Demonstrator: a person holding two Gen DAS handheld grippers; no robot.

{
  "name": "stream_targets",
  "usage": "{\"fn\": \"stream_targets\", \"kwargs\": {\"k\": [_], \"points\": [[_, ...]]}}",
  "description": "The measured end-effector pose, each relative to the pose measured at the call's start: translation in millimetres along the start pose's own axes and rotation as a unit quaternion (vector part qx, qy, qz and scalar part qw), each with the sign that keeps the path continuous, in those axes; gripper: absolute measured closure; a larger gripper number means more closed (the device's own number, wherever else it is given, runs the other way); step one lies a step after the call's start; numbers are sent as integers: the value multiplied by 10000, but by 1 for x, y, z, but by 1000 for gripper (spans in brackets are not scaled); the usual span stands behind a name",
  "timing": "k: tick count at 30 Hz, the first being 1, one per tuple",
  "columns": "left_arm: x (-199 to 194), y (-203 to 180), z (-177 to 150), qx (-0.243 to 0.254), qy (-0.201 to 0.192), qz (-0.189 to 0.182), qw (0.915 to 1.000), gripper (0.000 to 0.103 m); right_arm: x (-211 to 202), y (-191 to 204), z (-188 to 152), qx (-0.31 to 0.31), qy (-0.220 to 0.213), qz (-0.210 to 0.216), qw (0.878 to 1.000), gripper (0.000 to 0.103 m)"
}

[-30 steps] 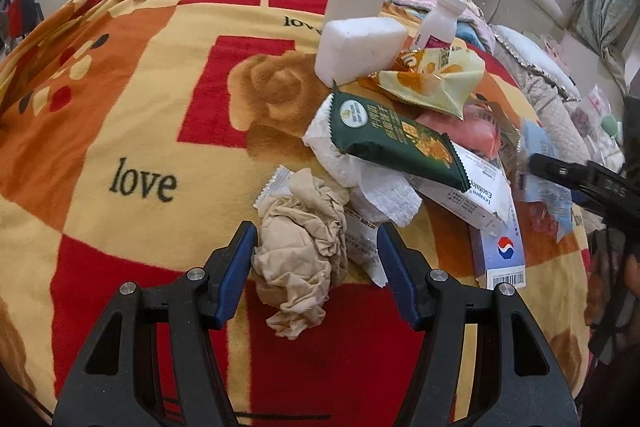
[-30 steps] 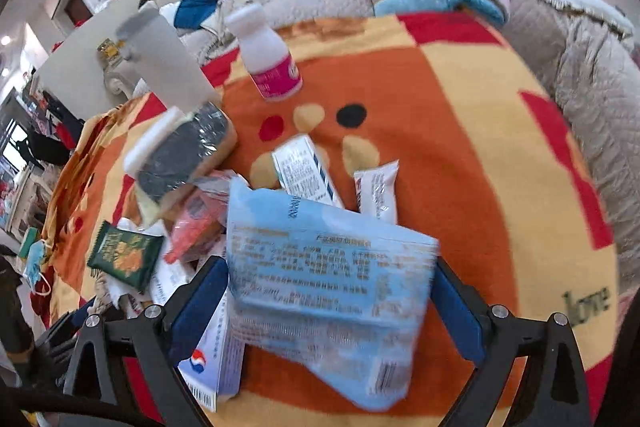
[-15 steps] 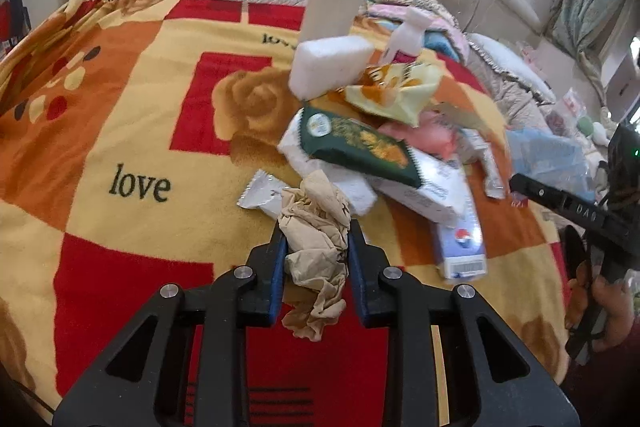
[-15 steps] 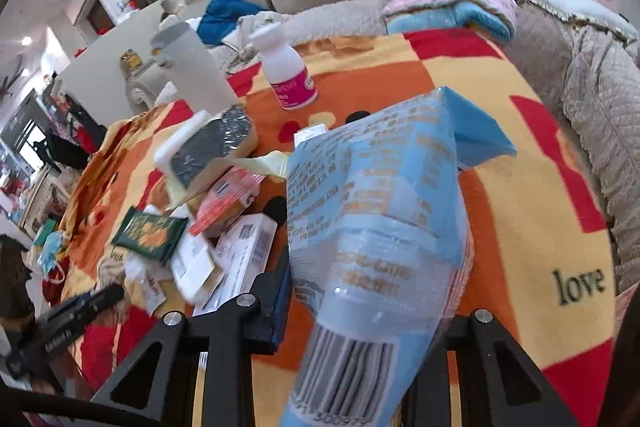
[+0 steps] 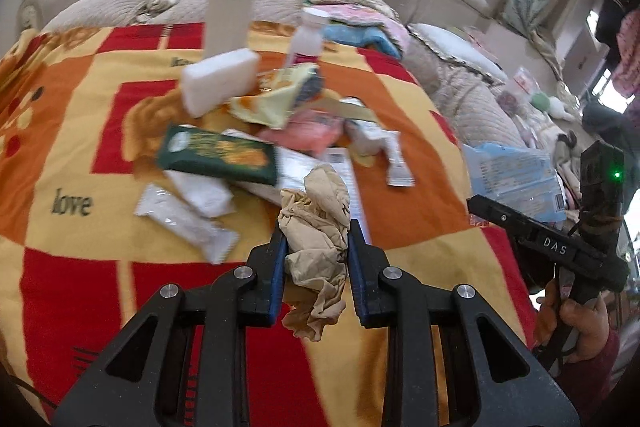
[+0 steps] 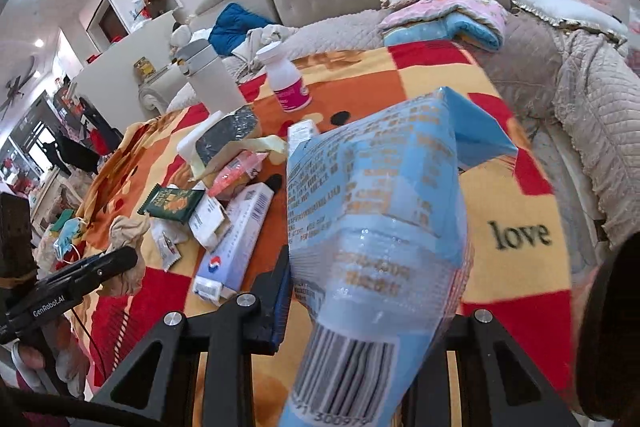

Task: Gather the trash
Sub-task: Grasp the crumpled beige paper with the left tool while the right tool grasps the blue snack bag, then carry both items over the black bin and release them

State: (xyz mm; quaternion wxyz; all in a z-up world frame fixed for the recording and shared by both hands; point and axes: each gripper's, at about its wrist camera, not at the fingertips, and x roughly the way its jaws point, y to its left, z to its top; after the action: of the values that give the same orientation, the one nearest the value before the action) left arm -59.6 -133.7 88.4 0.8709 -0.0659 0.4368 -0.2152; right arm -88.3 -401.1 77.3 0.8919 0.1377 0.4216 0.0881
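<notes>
Left wrist view: the left hand-held gripper (image 5: pixel 316 259) is closed on a crumpled tan paper wad (image 5: pixel 316 227), its blue pads pinching the wad at mid-height; the wad rises above the fingertips and hangs loose below them, clear of the red, orange and yellow blanket (image 5: pixel 80 131) on the bed. Beyond the wad lies the litter pile: a green snack packet (image 5: pixel 216 153), white sachets (image 5: pixel 188 223) to its near left, a white sponge block (image 5: pixel 220 81), a yellow wrapper (image 5: pixel 272 103) and a pink wrapper (image 5: pixel 308 133). A tall white flask (image 5: pixel 230 7) and a small white bottle (image 5: pixel 308 37) stand at the far side. Open blanket lies to the left and near the camera. On the right the blanket's edge drops away beside a quilted cover (image 5: pixel 472 99).

Right wrist view: the right hand-held gripper (image 6: pixel 360 307) is clamped on a light blue plastic bag (image 6: pixel 384 211), which fills the centre and hides the right finger; only the left finger's blue pad shows against it. The bag's barcode end points towards the camera. This view alone shows a long white toothpaste box (image 6: pixel 240 239) lying to the left of the bag, and a face mask (image 6: pixel 66 239) at the blanket's far left edge. Bare blanket with the word "love" lies to the right. The left hand-held gripper with its wad appears at lower left.
</notes>
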Motion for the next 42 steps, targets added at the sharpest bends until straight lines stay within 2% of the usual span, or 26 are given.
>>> {"fn": "stream_targets", "kwargs": {"k": [16, 29, 42], "points": [[47, -116, 2, 867, 317, -509, 9944, 78, -58, -83, -29, 582, -222, -594, 9963, 72], [84, -209, -3, 1409, 586, -1047, 9827, 78, -102, -164, -59, 1292, -316, -1157, 9843, 72], [112, -282, -11, 1802, 821, -1385, 9704, 78, -121, -212, -81, 1708, -244, -1446, 9743, 72]]}}
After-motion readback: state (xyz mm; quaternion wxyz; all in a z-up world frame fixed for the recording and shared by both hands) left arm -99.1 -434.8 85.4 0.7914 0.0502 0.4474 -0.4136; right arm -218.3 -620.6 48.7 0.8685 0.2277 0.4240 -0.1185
